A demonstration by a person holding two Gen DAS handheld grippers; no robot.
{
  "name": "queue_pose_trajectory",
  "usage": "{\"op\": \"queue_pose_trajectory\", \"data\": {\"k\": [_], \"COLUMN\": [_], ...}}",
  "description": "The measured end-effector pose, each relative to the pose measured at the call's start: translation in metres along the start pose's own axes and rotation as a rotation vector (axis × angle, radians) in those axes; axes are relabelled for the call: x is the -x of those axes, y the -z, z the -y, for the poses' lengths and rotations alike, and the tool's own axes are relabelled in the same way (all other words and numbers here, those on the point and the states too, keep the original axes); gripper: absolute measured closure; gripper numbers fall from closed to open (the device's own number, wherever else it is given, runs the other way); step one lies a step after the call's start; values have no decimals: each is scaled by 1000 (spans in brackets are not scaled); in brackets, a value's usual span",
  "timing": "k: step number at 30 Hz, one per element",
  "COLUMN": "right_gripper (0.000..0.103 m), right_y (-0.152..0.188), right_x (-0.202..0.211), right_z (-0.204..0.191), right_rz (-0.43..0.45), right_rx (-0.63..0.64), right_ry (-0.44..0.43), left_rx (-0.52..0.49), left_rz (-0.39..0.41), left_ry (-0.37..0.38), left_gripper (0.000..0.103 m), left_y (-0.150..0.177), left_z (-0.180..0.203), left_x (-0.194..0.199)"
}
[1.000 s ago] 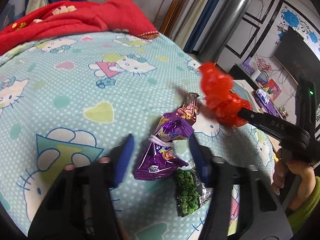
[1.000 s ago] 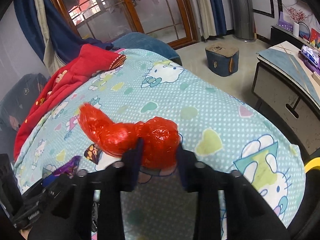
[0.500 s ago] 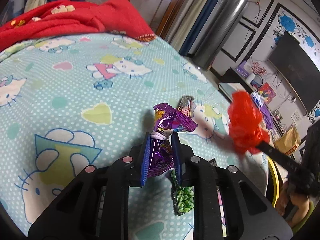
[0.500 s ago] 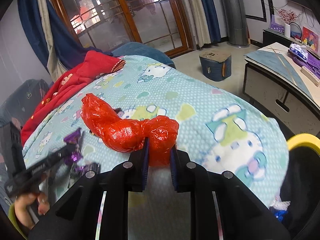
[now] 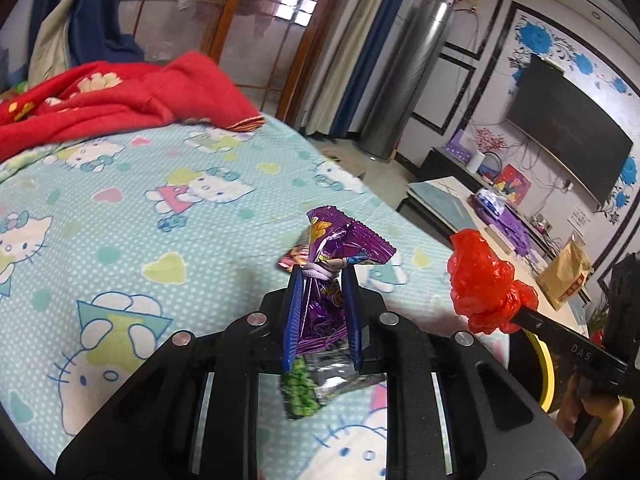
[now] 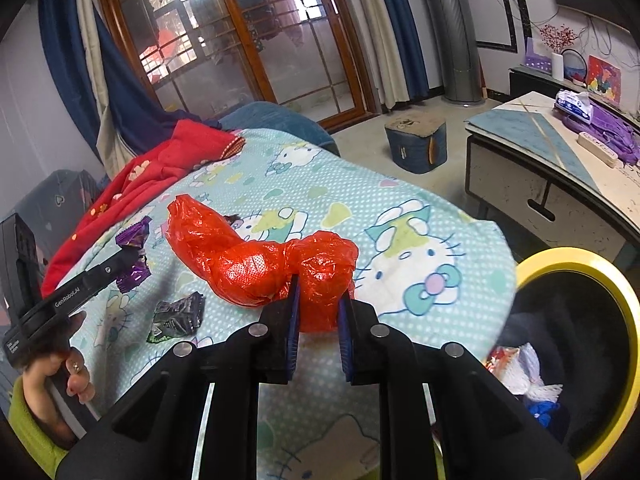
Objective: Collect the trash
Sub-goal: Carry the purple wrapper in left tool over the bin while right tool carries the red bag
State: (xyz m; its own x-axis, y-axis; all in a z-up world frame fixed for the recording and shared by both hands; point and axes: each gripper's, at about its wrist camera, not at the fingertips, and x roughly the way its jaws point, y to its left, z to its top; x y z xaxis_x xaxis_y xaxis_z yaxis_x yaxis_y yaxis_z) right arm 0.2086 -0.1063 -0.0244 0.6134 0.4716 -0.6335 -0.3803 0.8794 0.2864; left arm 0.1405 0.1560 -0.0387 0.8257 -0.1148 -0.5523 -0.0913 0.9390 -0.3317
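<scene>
My left gripper (image 5: 320, 276) is shut on a purple snack wrapper (image 5: 332, 280) and holds it above the bed; it also shows in the right wrist view (image 6: 134, 256). A green-pea snack packet (image 5: 308, 384) lies on the sheet below it, and shows dark in the right wrist view (image 6: 176, 316). A small dark wrapper (image 5: 294, 258) lies behind the purple one. My right gripper (image 6: 318, 284) is shut on a crumpled red plastic bag (image 6: 256, 260), held above the bed edge; the bag also shows in the left wrist view (image 5: 480, 280).
A yellow-rimmed black bin (image 6: 624, 292) with trash inside stands on the floor right of the bed. The bed has a Hello Kitty sheet (image 5: 120, 200) and a red blanket (image 5: 100, 100) at the back. A low table (image 6: 560, 168) and a stool (image 6: 416, 140) stand beyond.
My left gripper closed on the purple wrapper and lifted it off the sheet. My right gripper carried the red bag right, toward the bed edge and bin.
</scene>
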Motion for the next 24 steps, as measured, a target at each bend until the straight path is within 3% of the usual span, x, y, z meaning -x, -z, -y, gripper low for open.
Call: {"op": "queue_pose_trajectory", "data": {"k": [24], "right_gripper": [87], "right_y": [8], "right_x": [91], "right_z": [72], "right_rz": [117], "right_rx": [-41], "right_ry": [120], "left_rx": [-196], "left_rz": [20], "left_ry": [153], "left_gripper": [89], "left_y": [15], "left_z": [100], "left_x": [14]}}
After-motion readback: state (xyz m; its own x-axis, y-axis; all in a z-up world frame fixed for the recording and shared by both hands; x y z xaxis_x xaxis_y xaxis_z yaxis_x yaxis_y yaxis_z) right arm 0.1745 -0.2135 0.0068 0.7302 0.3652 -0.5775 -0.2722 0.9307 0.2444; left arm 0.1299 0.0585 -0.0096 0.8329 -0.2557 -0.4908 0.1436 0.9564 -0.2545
